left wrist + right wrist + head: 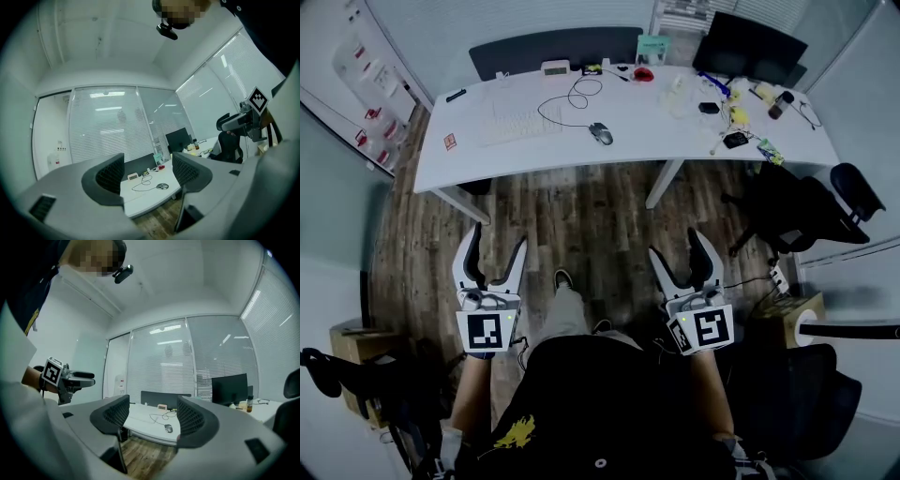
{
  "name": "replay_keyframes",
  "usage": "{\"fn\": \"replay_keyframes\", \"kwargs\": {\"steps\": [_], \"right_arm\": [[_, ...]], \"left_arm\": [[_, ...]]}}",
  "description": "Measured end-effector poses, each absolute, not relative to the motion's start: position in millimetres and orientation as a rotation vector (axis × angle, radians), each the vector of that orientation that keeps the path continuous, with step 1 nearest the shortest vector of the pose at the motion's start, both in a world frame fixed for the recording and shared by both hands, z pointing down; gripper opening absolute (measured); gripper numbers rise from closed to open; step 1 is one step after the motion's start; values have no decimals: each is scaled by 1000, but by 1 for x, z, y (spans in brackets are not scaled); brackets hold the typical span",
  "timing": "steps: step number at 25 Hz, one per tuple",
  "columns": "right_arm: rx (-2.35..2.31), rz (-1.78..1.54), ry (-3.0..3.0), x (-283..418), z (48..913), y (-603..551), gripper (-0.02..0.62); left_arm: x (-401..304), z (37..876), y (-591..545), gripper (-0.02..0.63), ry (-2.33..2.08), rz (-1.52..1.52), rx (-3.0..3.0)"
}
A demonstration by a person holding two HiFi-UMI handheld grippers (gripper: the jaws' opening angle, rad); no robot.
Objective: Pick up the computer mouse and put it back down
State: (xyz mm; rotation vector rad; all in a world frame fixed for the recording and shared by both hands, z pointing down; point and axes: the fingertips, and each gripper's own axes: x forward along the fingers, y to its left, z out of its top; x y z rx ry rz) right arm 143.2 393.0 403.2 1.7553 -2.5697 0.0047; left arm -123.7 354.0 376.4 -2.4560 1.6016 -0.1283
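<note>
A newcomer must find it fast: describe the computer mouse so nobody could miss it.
Start at the long white desk across the wooden floor. Near its middle, just right of the white keyboard, lies the computer mouse. It is the small dark oval at the end of a looping black cable.

Head view: high, steeply down, well back. Both gripper views: low, level, facing same white rectangular table (534, 155).

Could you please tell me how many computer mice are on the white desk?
1: the corded mouse lies near the middle of the desk; small dark items at its right end might hide another.
</note>
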Motion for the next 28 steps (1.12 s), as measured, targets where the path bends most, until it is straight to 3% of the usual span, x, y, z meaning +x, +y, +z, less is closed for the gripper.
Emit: {"fn": "replay_keyframes", "kwargs": {"steps": [8, 22, 28], "right_arm": [[1728, 41, -2505, 141, 433, 284, 318], [1787, 76, -2375, 80, 415, -20, 321], [1730, 149, -2326, 74, 441, -120, 351]], "left_arm": [[-119, 407, 236, 313, 1608, -108, -2513], [-161, 384, -78, 313, 1463, -24, -2620], [-149, 406, -172, 313, 1418, -20, -2658]]}}
